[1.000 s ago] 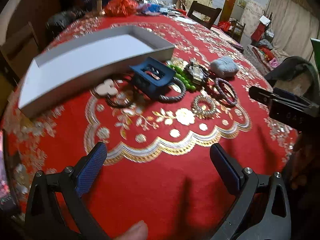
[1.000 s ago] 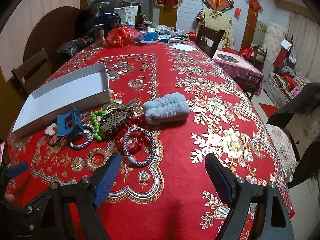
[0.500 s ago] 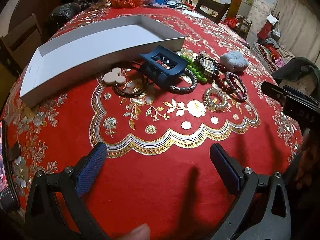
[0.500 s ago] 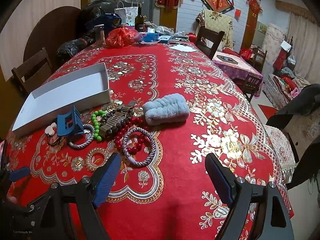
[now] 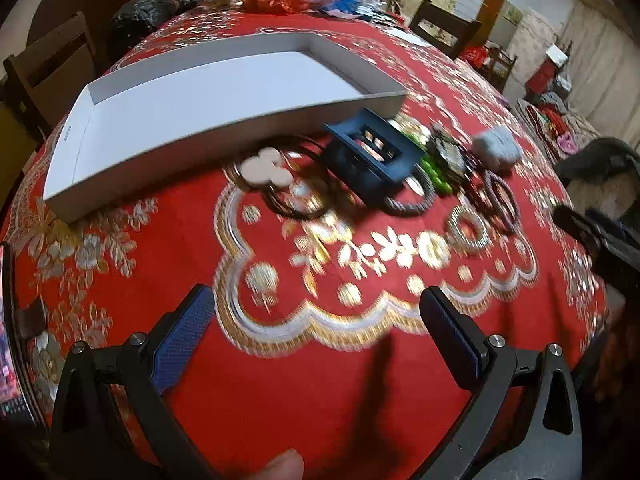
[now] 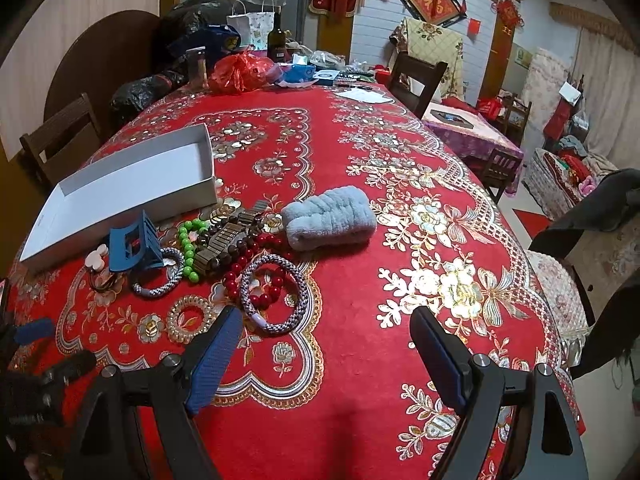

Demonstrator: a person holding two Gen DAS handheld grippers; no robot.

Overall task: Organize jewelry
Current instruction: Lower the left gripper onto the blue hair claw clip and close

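Framed red wall hanging (image 6: 433,4), upper centre of right wrist view: gold character, likely 福, small and soft. Tiny print on left wall of white box (image 5: 68,133): unreadable. Wine bottle label (image 6: 279,54): illegible

Home dining room: long table (image 6: 360,152) under red floral cloth, wooden chairs (image 6: 416,84), red wall decorations (image 6: 434,2), curtains (image 6: 608,92), wine bottle (image 6: 277,38).

Empty white box (image 6: 120,188) lies open and flat; just beside its near wall sits the jewelry cluster: blue claw clip (image 6: 134,244), green beads (image 6: 188,246), red beads (image 6: 250,266), two braided bracelets (image 6: 274,294), gold coil ring (image 6: 189,318).
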